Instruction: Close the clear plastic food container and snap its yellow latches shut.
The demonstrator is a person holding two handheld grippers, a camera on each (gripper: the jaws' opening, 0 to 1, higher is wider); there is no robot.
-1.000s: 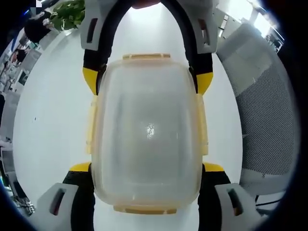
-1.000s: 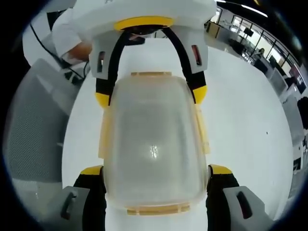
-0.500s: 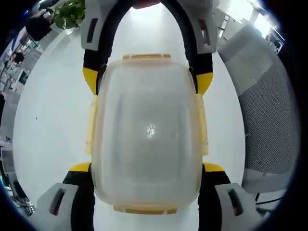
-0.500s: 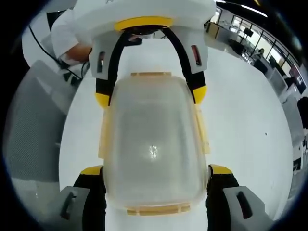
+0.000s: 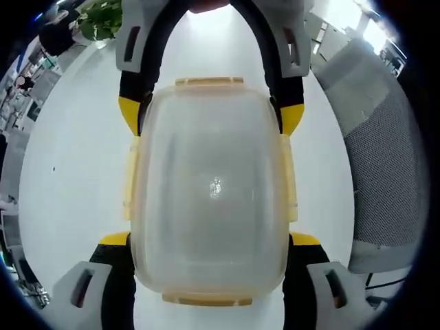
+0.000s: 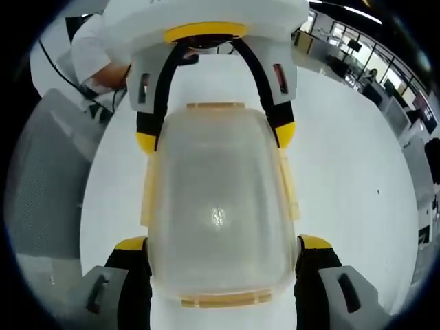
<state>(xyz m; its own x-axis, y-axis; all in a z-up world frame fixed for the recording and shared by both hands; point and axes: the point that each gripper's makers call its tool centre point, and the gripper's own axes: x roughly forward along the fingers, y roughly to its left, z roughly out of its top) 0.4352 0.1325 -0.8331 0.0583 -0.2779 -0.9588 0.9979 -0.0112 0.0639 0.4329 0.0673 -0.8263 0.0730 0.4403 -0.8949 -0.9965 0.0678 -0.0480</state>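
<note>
Item: clear plastic food container, lid seated, lying on the white counter with my two claws facing each other across it. Left of the container, as the left gripper view has it: one long yellow latch, flat along the side wall; whether it is snapped home I cannot tell. At the container's near end: my left claw, spread wide, its yellow-tipped jaws bracketing the end, seemingly touching the walls; I cannot say it grips. At the far end: my right claw, equally wide, straddling the container the same way. Right of the container: the matching side latch, and well beyond it a grey mesh chair. Judgement for the step in hand: keep one claw steadying its end, bring the other's jaw tip squarely onto a latch's outer edge, and press toward the wall until it seats, one latch at a time, so the light container does not skate.
</note>
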